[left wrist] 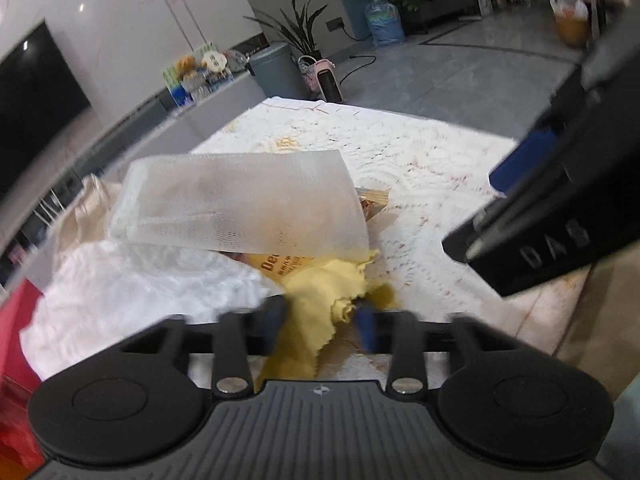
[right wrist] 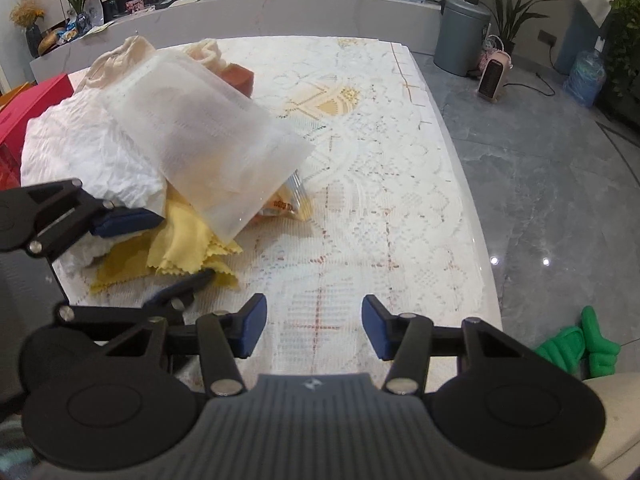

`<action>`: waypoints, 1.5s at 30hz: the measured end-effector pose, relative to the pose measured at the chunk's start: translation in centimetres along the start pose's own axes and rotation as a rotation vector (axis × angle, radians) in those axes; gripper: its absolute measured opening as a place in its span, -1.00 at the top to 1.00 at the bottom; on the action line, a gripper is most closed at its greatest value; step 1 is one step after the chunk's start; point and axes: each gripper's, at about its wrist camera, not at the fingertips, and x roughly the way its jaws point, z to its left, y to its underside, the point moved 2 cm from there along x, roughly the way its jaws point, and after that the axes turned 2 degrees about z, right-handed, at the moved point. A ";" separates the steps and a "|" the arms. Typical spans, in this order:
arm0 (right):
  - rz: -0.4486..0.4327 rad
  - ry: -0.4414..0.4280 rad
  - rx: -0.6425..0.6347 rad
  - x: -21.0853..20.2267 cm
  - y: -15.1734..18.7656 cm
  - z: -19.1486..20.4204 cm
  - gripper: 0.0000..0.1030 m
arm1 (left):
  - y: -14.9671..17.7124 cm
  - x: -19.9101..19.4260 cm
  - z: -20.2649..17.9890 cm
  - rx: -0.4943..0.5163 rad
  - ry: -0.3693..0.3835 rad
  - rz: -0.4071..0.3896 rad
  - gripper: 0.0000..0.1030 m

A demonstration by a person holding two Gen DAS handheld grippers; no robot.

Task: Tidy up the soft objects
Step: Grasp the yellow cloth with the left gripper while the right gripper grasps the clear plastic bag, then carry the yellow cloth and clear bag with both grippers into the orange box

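A pile of soft things lies on the lace-covered table (right wrist: 380, 184): a white mesh bag (right wrist: 200, 128) on top, a white crumpled cloth (right wrist: 84, 148), a beige cloth (right wrist: 120, 60), a yellow zigzag-edged cloth (right wrist: 188, 248) and a snack packet (right wrist: 284, 204). My left gripper (left wrist: 320, 320) is open, its fingers either side of the yellow cloth (left wrist: 320, 284), under the mesh bag (left wrist: 240, 204). It also shows in the right wrist view (right wrist: 156, 248). My right gripper (right wrist: 314, 328) is open and empty over bare lace, right of the pile; it also shows in the left wrist view (left wrist: 488, 216).
A red box (right wrist: 36, 100) sits at the table's left edge. An orange-brown block (right wrist: 240, 76) lies behind the pile. A green toy hand (right wrist: 580, 344) lies on the grey floor to the right. A bin (right wrist: 460, 36) and a small heater (right wrist: 494, 76) stand beyond the table.
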 end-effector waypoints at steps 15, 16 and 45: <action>-0.060 -0.057 -0.035 -1.5 -0.9 1.5 -0.25 | 3.0 -4.7 5.1 -0.235 0.122 0.048 0.93; -0.072 -0.061 -0.047 -1.7 -1.2 1.8 -0.36 | 3.0 -5.0 5.5 -0.253 0.112 0.052 0.93; -0.114 -0.119 -0.107 -1.9 -5.4 4.9 1.00 | 3.3 -10.8 8.7 -0.403 0.180 -0.008 0.93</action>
